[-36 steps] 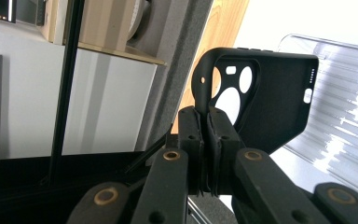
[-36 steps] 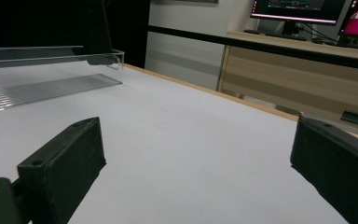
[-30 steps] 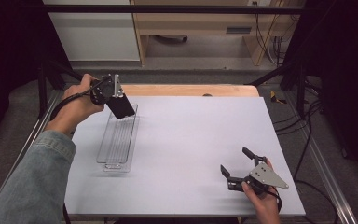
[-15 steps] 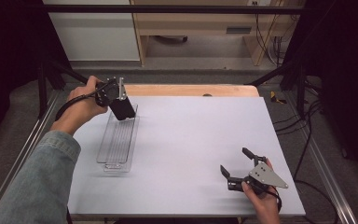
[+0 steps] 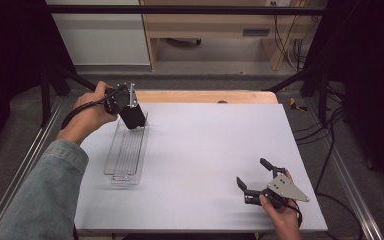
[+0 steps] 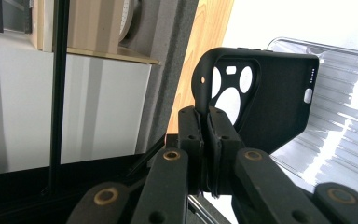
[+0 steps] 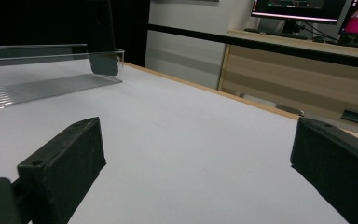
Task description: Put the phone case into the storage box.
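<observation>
A black phone case [image 5: 134,117] with camera cutouts hangs tilted over the far end of a clear plastic tray [image 5: 114,169]. My left gripper [image 5: 125,110] is shut on the case's edge beside the cutouts. In the left gripper view the jaws pinch the case [image 6: 270,107] at its rim, with the left gripper [image 6: 206,122] closed tight and the ribbed tray [image 6: 345,135] below. My right gripper [image 5: 251,172] rests open near the table's front right, nothing between its fingers. In the right gripper view the right gripper [image 7: 198,163] faces the tray [image 7: 42,86] across the white surface.
The white tabletop [image 5: 210,145] stretches between tray and right hand. A wooden strip [image 5: 205,96] runs along the far edge. Metal frame rails [image 5: 25,165] flank the table, and cables [image 5: 330,130] hang at the right.
The left hand has shifted slightly to the right with the phone case, staying over the tray's far end. The right hand has not moved.
</observation>
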`<state>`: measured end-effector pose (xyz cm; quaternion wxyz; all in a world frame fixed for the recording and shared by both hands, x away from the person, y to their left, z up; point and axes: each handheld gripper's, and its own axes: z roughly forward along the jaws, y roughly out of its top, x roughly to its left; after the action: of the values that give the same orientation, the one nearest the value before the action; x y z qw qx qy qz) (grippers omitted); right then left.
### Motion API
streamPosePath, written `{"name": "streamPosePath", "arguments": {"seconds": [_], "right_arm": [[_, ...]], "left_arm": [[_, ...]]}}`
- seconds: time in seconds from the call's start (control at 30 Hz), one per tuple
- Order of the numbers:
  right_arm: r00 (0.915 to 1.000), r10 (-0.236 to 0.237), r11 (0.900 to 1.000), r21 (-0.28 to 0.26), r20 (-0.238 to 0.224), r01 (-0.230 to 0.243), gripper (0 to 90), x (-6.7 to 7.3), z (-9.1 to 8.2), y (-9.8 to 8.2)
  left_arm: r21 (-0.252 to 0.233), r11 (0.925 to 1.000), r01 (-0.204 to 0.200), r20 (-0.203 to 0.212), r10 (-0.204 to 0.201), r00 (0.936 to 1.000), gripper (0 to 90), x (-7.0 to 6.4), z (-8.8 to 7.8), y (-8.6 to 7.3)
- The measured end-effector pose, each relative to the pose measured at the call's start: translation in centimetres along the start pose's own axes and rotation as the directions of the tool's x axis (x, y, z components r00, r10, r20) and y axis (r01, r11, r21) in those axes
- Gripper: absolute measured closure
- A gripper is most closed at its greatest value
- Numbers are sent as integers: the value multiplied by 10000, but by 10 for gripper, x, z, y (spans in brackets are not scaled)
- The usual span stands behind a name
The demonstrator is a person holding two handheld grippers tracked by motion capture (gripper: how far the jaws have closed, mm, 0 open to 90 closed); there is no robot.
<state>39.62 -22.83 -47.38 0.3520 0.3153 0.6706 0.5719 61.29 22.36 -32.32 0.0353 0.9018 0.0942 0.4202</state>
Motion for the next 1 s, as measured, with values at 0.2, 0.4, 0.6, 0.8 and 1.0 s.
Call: {"name": "streamPosePath", "arguments": {"seconds": [0.2,0.4,0.6,0.8,1.0], "right_arm": [[10000,-1,10000,3,9,1,34,0,0,0],[10000,4,10000,0,14,-4,34,0,0,0],[10000,-3,10000,6,1,3,34,0,0,0],[10000,-17,10000,21,6,17,34,0,0,0],[10000,-8,10000,15,10,8,34,0,0,0]], "left_arm": [[34,10000,-59,10,59,10000,854,-1,0,-1],[143,9998,-106,13,106,9999,854,-1,1,-2],[144,9997,-195,18,195,9998,854,-2,0,-2],[181,9993,-332,36,331,9994,854,-3,1,-2],[181,9991,-374,25,374,9993,854,-3,2,-1]]}}
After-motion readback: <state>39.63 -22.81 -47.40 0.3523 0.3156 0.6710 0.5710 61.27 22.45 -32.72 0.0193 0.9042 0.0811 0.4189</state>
